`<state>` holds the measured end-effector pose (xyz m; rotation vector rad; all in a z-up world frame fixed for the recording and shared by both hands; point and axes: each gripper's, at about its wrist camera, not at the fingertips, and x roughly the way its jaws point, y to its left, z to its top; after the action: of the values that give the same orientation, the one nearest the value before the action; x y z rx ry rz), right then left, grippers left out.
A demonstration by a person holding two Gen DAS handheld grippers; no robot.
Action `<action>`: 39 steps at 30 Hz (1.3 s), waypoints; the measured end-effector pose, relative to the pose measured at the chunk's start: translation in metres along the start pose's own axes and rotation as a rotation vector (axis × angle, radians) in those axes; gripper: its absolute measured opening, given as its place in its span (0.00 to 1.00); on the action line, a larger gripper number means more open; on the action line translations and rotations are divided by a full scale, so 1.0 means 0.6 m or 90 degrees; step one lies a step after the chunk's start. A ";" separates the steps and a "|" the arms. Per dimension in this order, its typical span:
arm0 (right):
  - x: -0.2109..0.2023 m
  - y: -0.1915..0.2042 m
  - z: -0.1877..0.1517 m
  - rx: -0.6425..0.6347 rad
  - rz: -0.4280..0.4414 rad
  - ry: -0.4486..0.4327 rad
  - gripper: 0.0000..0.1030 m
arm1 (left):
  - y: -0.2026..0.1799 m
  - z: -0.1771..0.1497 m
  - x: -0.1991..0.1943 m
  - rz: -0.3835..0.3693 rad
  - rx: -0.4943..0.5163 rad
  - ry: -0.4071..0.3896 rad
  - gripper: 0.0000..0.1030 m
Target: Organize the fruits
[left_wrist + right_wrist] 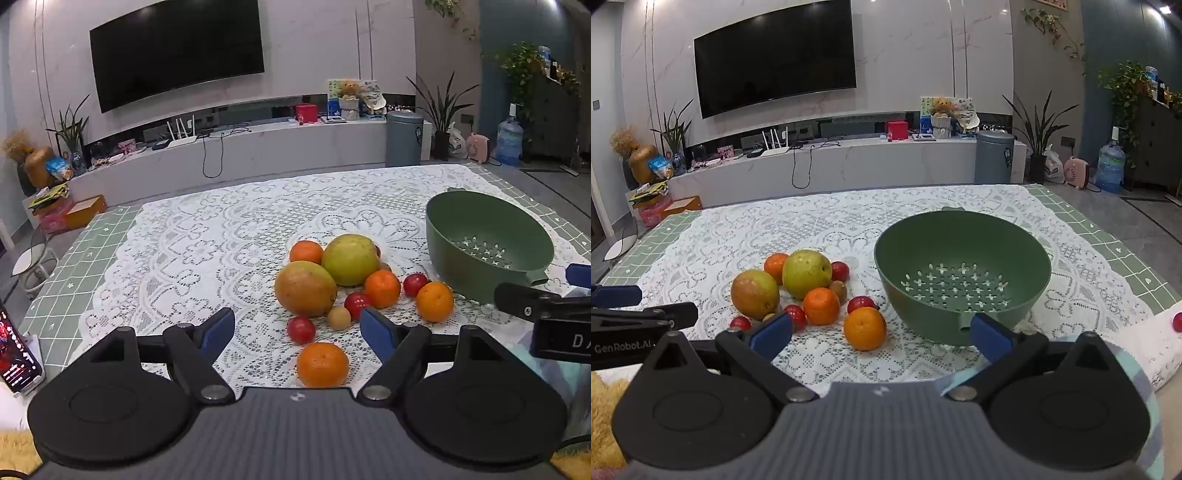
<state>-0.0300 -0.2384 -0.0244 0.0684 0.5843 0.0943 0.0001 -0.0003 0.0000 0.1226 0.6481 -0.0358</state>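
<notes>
A heap of fruit lies on the lace tablecloth: two big yellow-green mangoes (306,293) (807,273), several oranges (323,363) (865,328), small red plums (301,329) (862,304) and a small tan fruit (338,317). An empty green strainer bowl (487,240) (962,284) stands to the right of the heap. My left gripper (299,328) is open just short of the heap, nothing between its blue pads; the nearest orange sits below it. My right gripper (882,334) is open, an orange and the bowl's near rim ahead of it.
The table (1108,236) with a green checked cloth under the lace ends at the right. A lone red fruit (1177,321) lies near the right edge. A phone (16,354) stands at the left. A TV wall and low cabinet (849,155) lie beyond.
</notes>
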 end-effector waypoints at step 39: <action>-0.008 0.001 -0.002 0.002 -0.001 -0.003 0.96 | 0.009 -0.003 0.002 -0.002 -0.021 0.016 0.88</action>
<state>-0.0345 -0.2381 -0.0227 0.0720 0.5798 0.0918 0.0003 0.0052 -0.0019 0.0896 0.6740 -0.0267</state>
